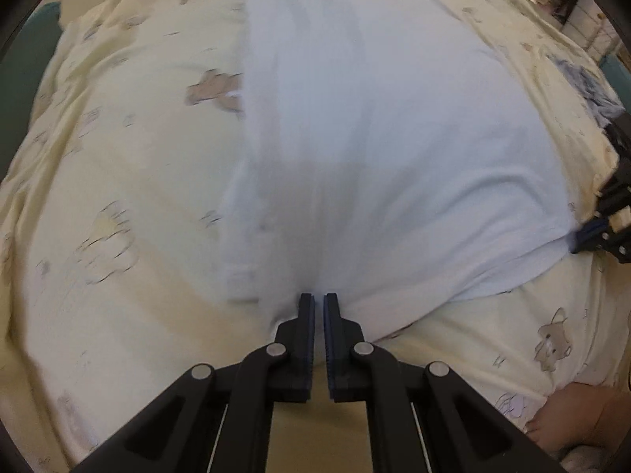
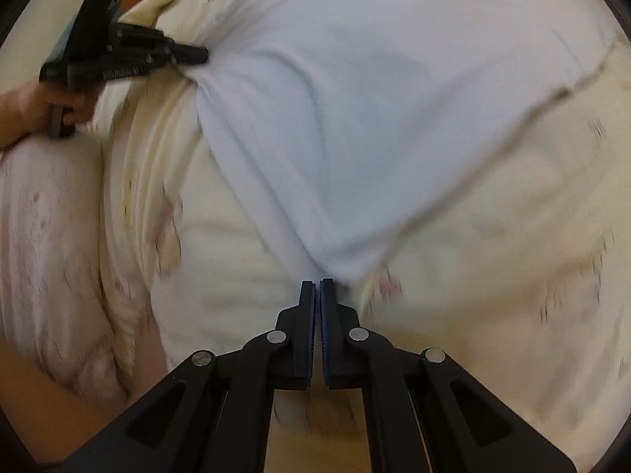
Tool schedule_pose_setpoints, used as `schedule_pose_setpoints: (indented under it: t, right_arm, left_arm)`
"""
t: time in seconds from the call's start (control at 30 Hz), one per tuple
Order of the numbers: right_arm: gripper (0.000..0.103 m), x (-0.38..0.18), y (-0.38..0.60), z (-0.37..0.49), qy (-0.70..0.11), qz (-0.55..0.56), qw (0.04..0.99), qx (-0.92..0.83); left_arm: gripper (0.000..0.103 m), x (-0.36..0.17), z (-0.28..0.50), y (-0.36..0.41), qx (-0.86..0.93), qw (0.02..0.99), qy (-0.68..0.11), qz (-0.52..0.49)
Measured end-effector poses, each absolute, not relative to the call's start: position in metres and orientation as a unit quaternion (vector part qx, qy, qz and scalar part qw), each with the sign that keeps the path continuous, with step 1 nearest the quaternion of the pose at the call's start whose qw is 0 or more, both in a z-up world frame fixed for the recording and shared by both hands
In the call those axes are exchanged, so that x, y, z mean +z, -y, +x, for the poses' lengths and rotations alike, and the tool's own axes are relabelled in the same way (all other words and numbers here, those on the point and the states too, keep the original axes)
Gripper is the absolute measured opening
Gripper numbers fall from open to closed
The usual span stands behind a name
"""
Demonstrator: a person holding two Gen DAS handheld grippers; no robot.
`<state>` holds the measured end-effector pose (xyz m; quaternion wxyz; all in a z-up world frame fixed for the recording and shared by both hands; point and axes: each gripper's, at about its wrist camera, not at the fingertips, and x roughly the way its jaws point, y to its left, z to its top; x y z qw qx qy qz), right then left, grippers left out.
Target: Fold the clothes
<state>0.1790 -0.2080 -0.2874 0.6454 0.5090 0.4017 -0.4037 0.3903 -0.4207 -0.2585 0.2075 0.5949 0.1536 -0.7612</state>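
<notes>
No words, numbers or signs can be read here. The yellow bed sheet [image 1: 118, 181] has little drawn animals on it, but no letters. The white cloth [image 1: 355, 138] is plain

Pale blue garment [image 1: 378, 149], spread flat, corners pinched
</notes>
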Motion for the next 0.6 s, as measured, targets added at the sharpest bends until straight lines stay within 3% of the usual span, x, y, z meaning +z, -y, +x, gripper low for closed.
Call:
schedule_pose_setpoints:
  t: [0.13,0.3,0.43,0.6]
  right_arm:
    - [0.006,-0.268,0.192,0.176,-0.383,0.509,0.642,-0.426]
    - [0.007,-0.226,0.224,0.158,-0.295,0.477,0.656,-0.505]
    - [0.007,-0.247,0.274,0.162,-0.3,0.492,0.639,-0.51]
    - [0.005,-0.3,0.306,0.191,-0.315,0.523,0.63,-0.48]
  left_arm:
    - [0.006,-0.236,0.398,0.432,-0.763,0.271,-0.141,0.569]
    - [0.006,-0.211,0.392,0.435,-0.817,0.249,-0.169,0.492]
    - [0.006,-0.244,0.362,0.45,-0.804,0.259,-0.151,0.514]
    - [0.007,-0.269,0.393,0.479,-0.77,0.322,-0.186,0.518]
